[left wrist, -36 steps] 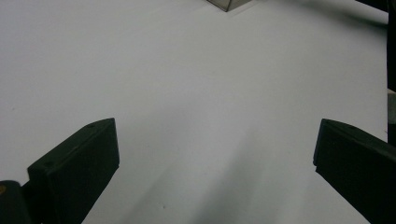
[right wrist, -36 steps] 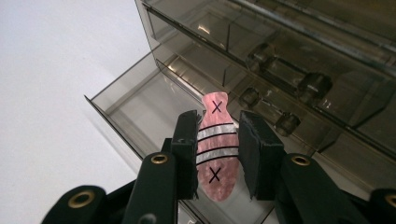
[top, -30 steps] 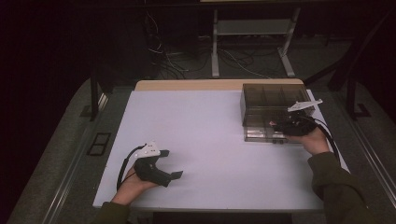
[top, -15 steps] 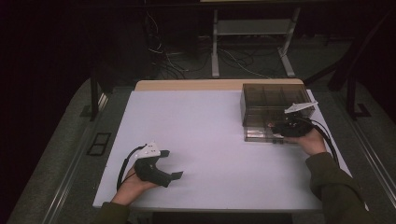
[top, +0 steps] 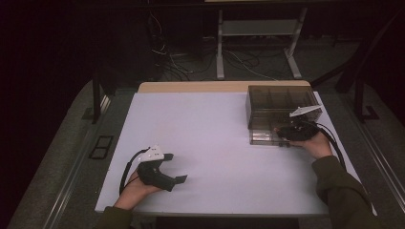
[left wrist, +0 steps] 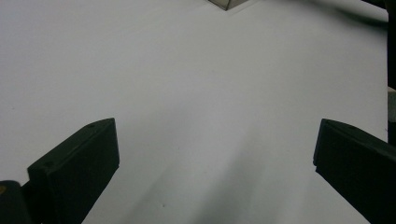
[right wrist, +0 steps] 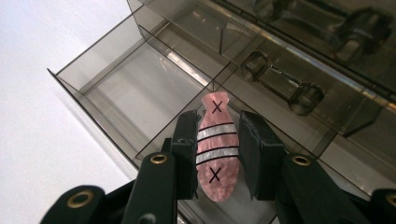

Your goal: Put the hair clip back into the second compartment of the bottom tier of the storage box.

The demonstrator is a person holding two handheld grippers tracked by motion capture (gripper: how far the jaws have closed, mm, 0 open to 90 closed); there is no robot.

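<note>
A: Where was the piece at that moment?

B: The right gripper point(right wrist: 218, 154) held a pink pearly fish-shaped plastic clip with black stripes and two crosses point(right wrist: 215, 150), pinched by its flat sides between the jaws, just over the pulled-out drawer of the smoky transparent plastic organiser box point(top: 267, 105). On the white table point(top: 205, 129) that box sat at about two o'clock.

A: And the left gripper point(left wrist: 212, 154)?

B: It rested near seven o'clock, jaws spread wide, with nothing between them.

A: How should the drop have been done well?

B: I judged it best to lower the clip until its tip sat inside one compartment, clear of the dividers, then ease the jaws apart slowly so it wouldn't skid across a wall.

A: Anything unclear?

B: The clip's lower end was hidden between the jaws. From above, the hand point(top: 313, 143) covered the drawer front, so I couldn't tell which compartment lay beneath.
</note>
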